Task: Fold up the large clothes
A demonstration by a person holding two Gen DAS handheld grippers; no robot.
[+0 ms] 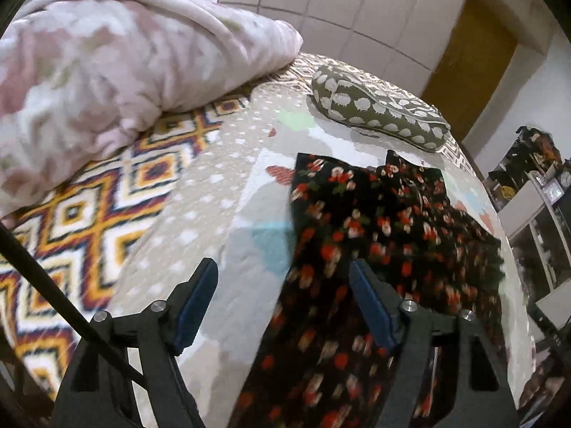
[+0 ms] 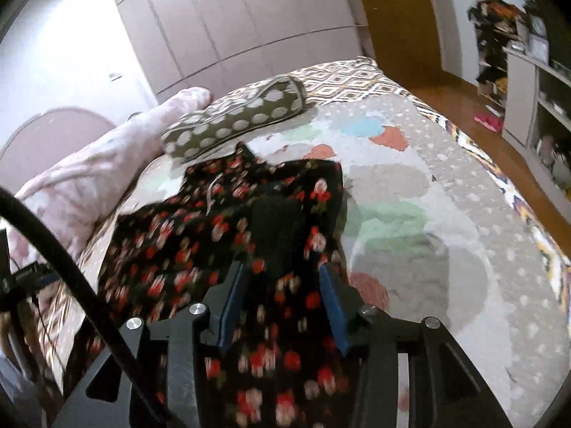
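A black garment with red and cream flowers [image 1: 385, 235] lies spread on the bed's quilt [image 1: 228, 192]. My left gripper [image 1: 283, 271] is open and hovers over the garment's left edge, its right finger over the cloth, its left finger over the quilt. In the right wrist view the same garment [image 2: 200, 235] lies folded over on itself. My right gripper [image 2: 282, 274] is open, its jaws astride a raised fold of the cloth, not closed on it.
An olive pillow with white dots [image 1: 378, 107] [image 2: 232, 121] lies beyond the garment. A pink blanket [image 1: 117, 71] [image 2: 107, 164] is heaped on the left. Wardrobe doors [image 2: 242, 21] stand behind the bed. Shelves [image 2: 535, 100] and wooden floor [image 2: 453, 100] lie to the right.
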